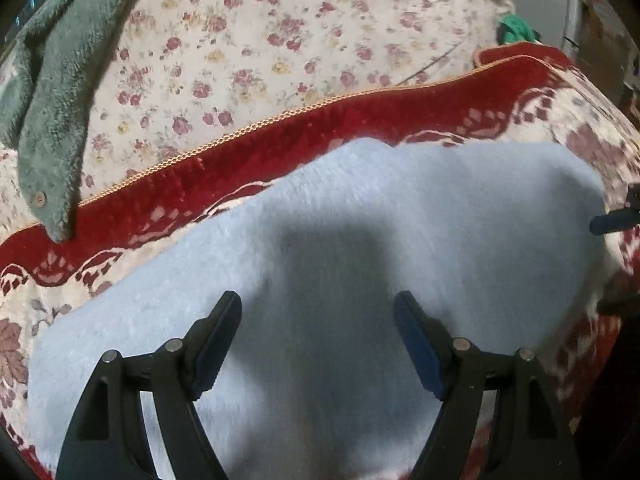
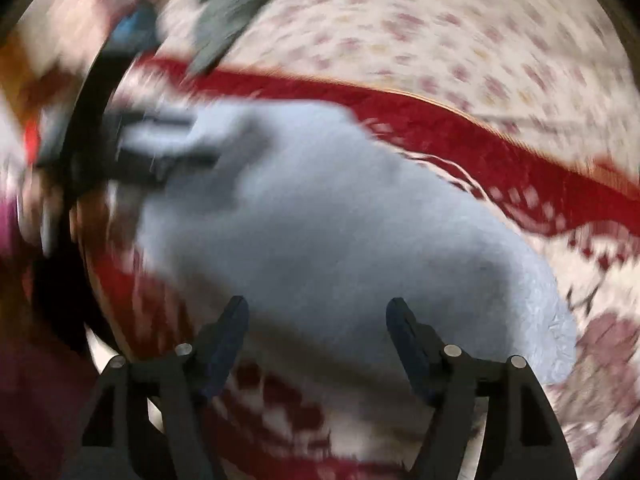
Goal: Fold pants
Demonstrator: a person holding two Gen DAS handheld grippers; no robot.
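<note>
1. Your pants (image 1: 360, 240) are a pale blue, fuzzy fleece bundle, folded into a broad soft slab with rounded edges and no leg hanging loose.
2. They lie on a red and cream patterned blanket (image 1: 280, 140); its gold-trimmed red border runs just beyond the far edge of the pants.
3. Farther off is a cream sheet with small pink flowers (image 1: 260, 40), and a grey-green fleece garment (image 1: 56, 112) lies at the far left, its tip reaching the red border.
4. Your left gripper (image 1: 318, 344) is released, fingers spread wide above the near part of the pants, nothing between them.
5. Your right gripper (image 2: 316, 340) is released too, over the near edge of the pants; its view is heavily blurred.
6. In the right view the left gripper appears as a dark smear at the far left end of the pants.
</note>
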